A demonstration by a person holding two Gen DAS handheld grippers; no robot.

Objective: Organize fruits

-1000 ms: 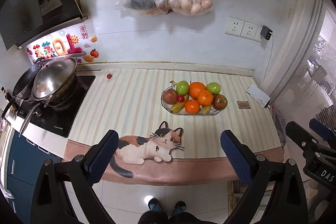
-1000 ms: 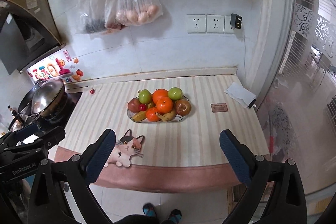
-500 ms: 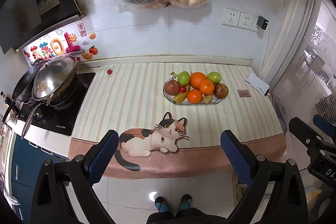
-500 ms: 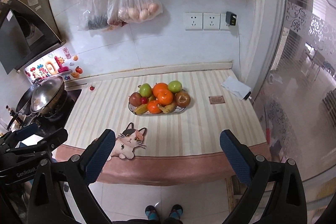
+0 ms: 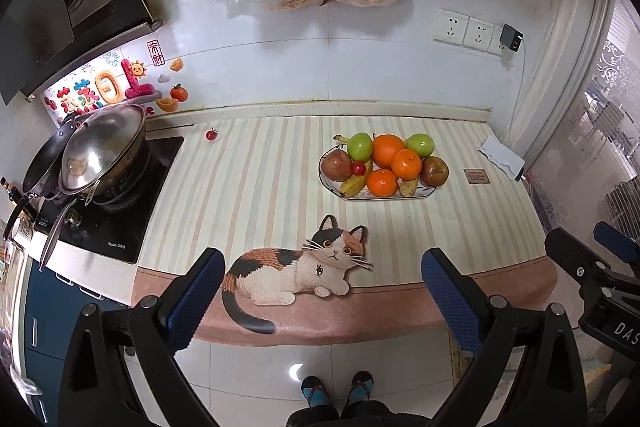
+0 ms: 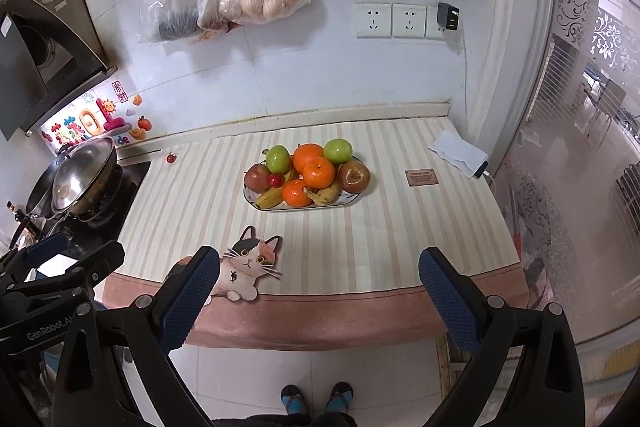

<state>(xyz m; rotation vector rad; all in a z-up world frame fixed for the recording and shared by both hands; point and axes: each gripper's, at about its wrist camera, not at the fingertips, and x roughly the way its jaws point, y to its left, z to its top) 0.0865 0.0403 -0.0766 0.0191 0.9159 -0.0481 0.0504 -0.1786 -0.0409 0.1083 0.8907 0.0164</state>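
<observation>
**Approach Geometry: Fruit Plate Ahead of Both Tools**

While both tools hang short of the bench edge, the plate of fruit (image 5: 430, 191) sits mid-bench, forward of them and well apart from either. The left tool (image 5: 320, 301) has its jaws spread wide and holds nothing; the right tool (image 6: 318, 299) is likewise spread wide and empty.

From the left tool, the plate lies ahead and to the right. From the right tool, it lies ahead and slightly left of centre, so the right tool appears the nearer and better aligned. The plate's long axis runs side to side, roughly parallel to the bench's front edge.

The plate is a shallow oval with a thin rim. It carries smooth round oranges (image 6: 319, 172), glossy green apples (image 6: 338, 151), dull reddish fruits at either end, curved yellow bananas (image 6: 269, 199) along the near side and a small red cherry-like fruit (image 6: 275, 180). One similar small red fruit (image 5: 211, 135) lies alone near the stove, nearer the left tool's side.

The bench (image 6: 400, 247) wears a striped cloth with a fuzzy cat appliqué (image 5: 296, 267).
</observation>
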